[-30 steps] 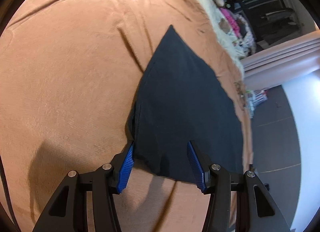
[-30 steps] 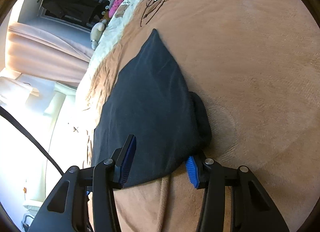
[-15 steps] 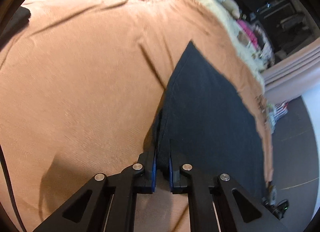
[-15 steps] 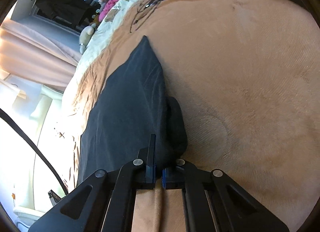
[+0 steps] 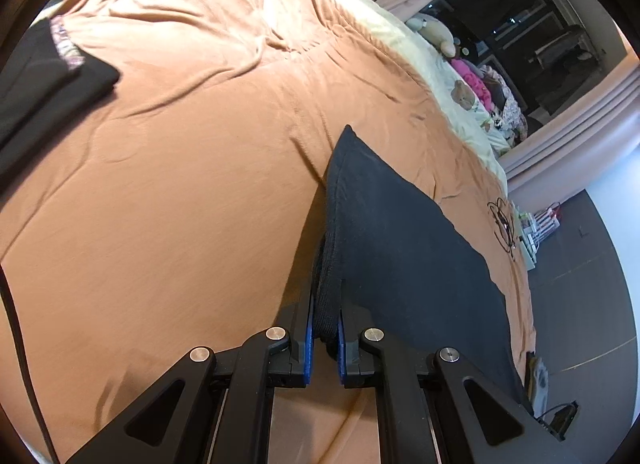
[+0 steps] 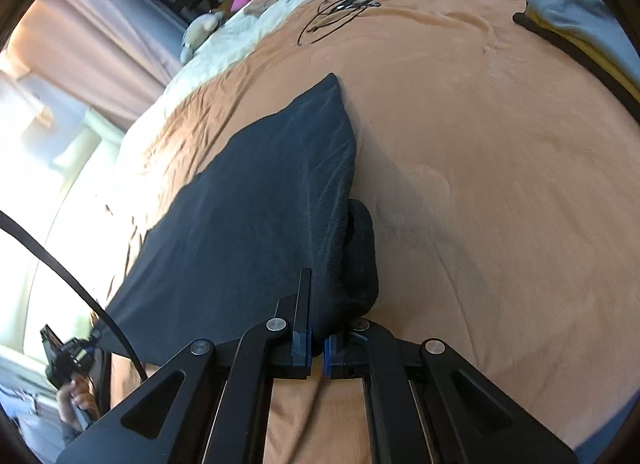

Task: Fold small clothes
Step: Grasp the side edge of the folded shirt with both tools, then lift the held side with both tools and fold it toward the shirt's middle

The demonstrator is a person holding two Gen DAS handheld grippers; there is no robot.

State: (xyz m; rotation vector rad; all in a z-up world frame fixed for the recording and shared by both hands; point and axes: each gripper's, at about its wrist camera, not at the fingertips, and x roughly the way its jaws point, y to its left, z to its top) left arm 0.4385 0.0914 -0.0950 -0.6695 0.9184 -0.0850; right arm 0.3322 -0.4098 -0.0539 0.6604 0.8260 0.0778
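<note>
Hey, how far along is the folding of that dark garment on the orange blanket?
Done: both near corners are gripped. The left gripper and right gripper are each shut on the dark navy fabric garment. In hand: its near edge is raised off the orange blanket. Left: no fold is made yet; the far corner lies flat.

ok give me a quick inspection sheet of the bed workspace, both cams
surface: orange blanket on a bed, wrinkled.
job's things: dark garment, near edge raised, far corner on the blanket.
clutter: folded dark clothes at the left wrist view's left edge; grey and yellow clothes at the right wrist view's upper right.
grippers: left gripper shut on the garment's near corner; right gripper shut on its other near corner.
cables: tangle of black cable on the far blanket.
surroundings: pink curtains, cream bedding with soft toys.
</note>
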